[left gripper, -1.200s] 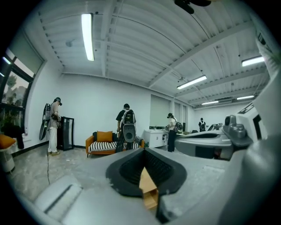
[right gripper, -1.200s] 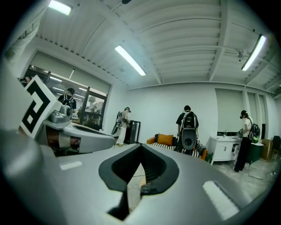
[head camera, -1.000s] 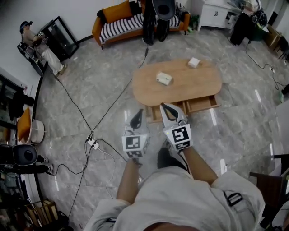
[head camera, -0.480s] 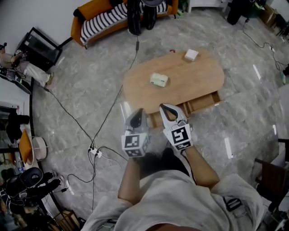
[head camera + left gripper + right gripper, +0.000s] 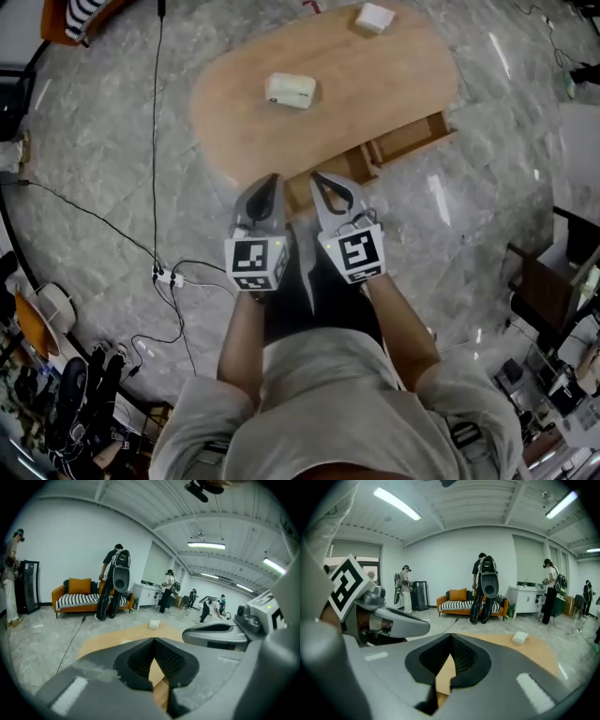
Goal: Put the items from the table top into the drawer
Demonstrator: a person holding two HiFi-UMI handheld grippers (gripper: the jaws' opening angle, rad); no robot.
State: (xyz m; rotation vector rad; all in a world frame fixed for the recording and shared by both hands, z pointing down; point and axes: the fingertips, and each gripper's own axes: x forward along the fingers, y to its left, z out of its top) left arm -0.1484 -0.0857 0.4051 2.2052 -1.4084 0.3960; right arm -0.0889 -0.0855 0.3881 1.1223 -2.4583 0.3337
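R tongs (image 5: 451, 641) shut; pwr strip (image 5: 167, 277) head-only

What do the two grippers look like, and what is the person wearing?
The left gripper and right gripper are grey and taper to a point, with black ribbed pads inside. Each carries a white cube with black square markers. The person wears a pale short-sleeved shirt.

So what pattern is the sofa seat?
Black-and-white stripes; the sofa shows best in the right gripper view.
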